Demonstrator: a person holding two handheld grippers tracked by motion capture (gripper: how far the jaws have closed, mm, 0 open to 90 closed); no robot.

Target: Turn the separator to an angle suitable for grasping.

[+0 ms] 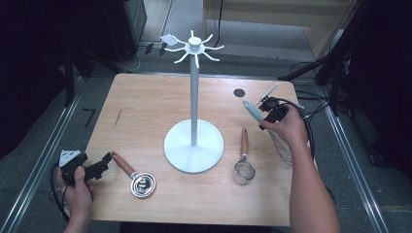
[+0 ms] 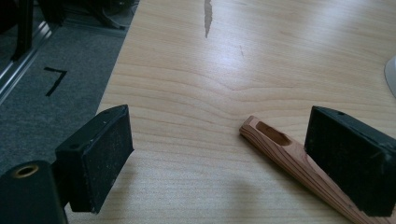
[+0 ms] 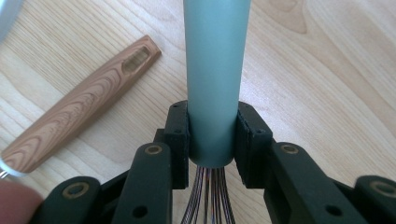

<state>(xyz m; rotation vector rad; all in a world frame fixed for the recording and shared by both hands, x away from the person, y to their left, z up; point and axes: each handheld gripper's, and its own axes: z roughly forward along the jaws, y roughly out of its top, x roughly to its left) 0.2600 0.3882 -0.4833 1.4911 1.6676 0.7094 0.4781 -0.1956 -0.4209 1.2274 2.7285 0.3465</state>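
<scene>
Left gripper (image 1: 103, 164): lay low at the table's 8 o'clock edge, jaws spread wide and pinching nothing, aimed toward 2 o'clock at the scoop's handle.
Measuring scoop (image 1: 133, 175): rested flat just beside those jaws, wooden handle (image 2: 292, 161) running toward 10 o'clock, steel bowl toward 4 o'clock; in the left gripper view the handle tip lay against the inner face of one pad.
Strainer (image 1: 244, 162): lay flat at the stand's 3 o'clock, handle pointing to 12, mesh bowl nearest the person.
Whisk (image 1: 267, 127): held off the table at its 3 o'clock side, long axis tilted, teal handle (image 3: 215, 70) pointing up toward 10 o'clock, wires hanging toward 5 o'clock under the hand.
Right gripper (image 1: 272, 111): pads pressed on the teal handle's lower end, just above the wires.
Right hand (image 1: 287, 127): wrapped the gripper, forearm reaching in from 6 o'clock.
Stand (image 1: 194, 145): white, upright at the table's centre, hooks fanned at its top.
</scene>
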